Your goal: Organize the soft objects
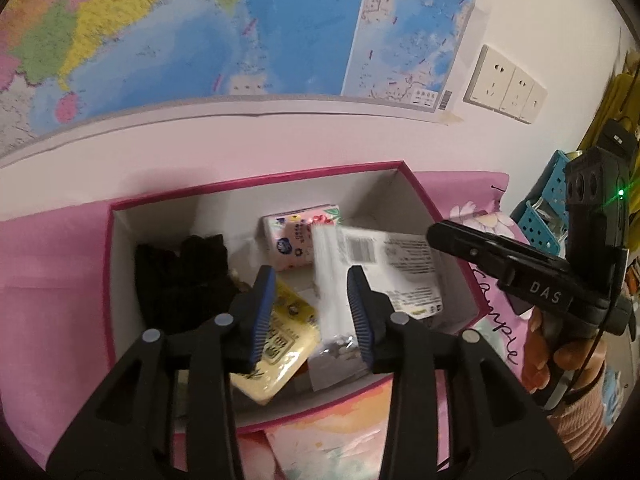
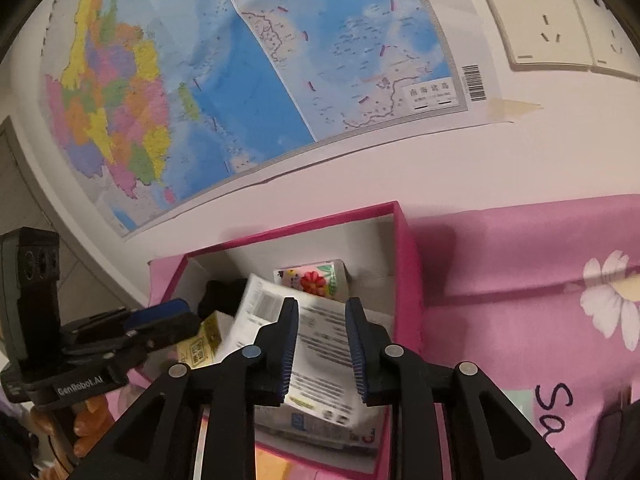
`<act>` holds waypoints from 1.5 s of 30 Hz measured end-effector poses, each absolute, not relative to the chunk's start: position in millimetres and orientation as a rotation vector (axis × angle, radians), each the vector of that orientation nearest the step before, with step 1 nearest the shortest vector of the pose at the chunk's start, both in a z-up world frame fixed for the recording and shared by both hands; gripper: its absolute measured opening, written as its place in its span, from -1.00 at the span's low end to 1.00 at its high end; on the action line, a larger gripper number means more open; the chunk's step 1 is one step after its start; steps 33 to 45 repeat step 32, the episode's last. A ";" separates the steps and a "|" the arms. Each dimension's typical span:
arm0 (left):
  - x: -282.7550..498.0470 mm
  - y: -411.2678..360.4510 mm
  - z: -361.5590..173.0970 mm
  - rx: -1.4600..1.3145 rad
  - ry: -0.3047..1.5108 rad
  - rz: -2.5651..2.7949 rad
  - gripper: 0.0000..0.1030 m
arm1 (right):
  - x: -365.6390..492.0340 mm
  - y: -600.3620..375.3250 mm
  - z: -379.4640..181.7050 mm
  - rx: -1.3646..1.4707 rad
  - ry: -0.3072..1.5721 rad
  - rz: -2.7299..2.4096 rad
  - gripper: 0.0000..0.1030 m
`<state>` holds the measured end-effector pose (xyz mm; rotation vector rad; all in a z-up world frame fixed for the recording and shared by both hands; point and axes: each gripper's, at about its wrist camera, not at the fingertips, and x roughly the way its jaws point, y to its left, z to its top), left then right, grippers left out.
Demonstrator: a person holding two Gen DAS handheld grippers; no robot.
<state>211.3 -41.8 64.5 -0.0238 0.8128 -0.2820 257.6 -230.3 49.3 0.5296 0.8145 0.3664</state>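
Observation:
A pink box (image 1: 256, 184) (image 2: 408, 264) with a white inside stands against the wall. It holds black gloves (image 1: 180, 280), a floral tissue pack (image 1: 296, 236) (image 2: 316, 280), a yellow tissue pack (image 1: 280, 344) (image 2: 204, 344) and a white printed pack (image 1: 396, 268) (image 2: 320, 344), which lies tilted and blurred against the right wall. My left gripper (image 1: 312, 312) is open above the box, touching nothing. My right gripper (image 2: 322, 348) is open above the white pack, and shows from the side in the left wrist view (image 1: 460, 236).
A pink flowered cloth (image 2: 540, 280) (image 1: 52, 264) covers the surface around the box. A map (image 1: 200, 28) and wall sockets (image 1: 504, 84) are on the wall behind. A blue perforated basket (image 1: 548, 216) stands at the right.

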 end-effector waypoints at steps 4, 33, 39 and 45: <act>183.9 -35.0 73.1 -0.005 0.723 -0.270 0.14 | 233.5 -228.6 63.2 0.476 0.774 0.379 -0.26; 22.8 4.8 -0.9 -0.056 0.699 -0.035 0.99 | 69.0 -152.0 53.6 0.236 0.732 0.362 0.83; 22.8 4.8 -0.9 -0.056 0.699 -0.035 0.99 | 69.0 -152.0 53.6 0.236 0.732 0.362 0.83; 22.8 4.8 -0.9 -0.056 0.699 -0.035 0.99 | 69.0 -152.0 53.6 0.236 0.732 0.362 0.83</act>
